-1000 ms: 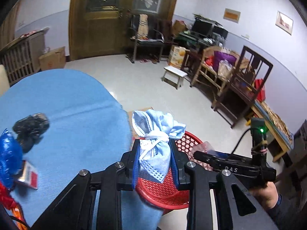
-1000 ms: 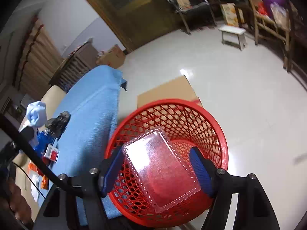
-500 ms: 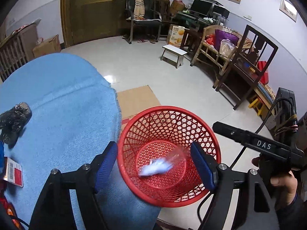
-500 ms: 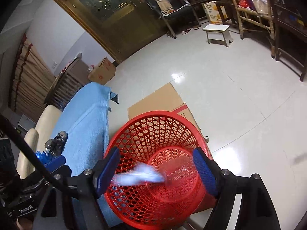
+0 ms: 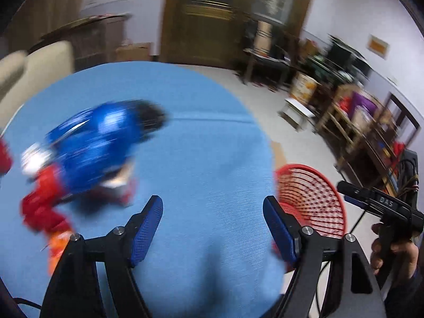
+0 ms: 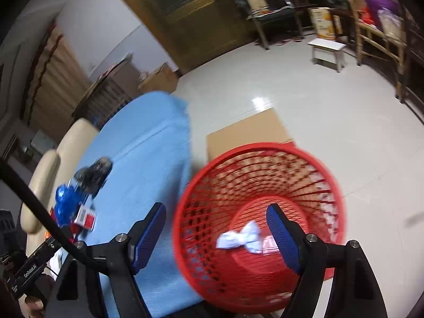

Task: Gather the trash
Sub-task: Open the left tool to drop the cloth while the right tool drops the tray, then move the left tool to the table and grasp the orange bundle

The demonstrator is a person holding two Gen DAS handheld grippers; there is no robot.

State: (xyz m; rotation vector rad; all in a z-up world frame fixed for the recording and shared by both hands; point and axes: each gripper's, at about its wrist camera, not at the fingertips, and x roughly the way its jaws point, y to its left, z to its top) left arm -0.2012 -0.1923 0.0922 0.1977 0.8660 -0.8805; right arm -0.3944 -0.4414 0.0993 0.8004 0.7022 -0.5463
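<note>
The left hand-held gripper [image 5: 212,228] is hovering wide and empty over the blue surface [image 5: 201,159], the blurred wrappers [image 5: 87,151] lying ahead to its left, nearer it than the empty, wide right hand-held gripper [image 6: 216,234] over the red basket [image 6: 201,204].

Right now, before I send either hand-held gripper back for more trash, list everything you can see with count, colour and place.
Basket: one, red mesh, on the floor beside the blue-covered table.
Face mask: one, pale blue, knotted, lying in the basket bottom.
Table cover: one, light blue, over the table.
Blue wrapper: one, shiny, on the cover's left part; blurred.
Black wad: one, just beyond the blue wrapper.
Red and white pack: one, by the wrapper.
Red and orange wrappers: count unclear, at the cover's left edge.
Cardboard sheet: one, brown, on the floor behind the basket.
Stool: one, white, far floor.
Left hand-held gripper: open, empty.
Right hand-held gripper: open, empty.
</note>
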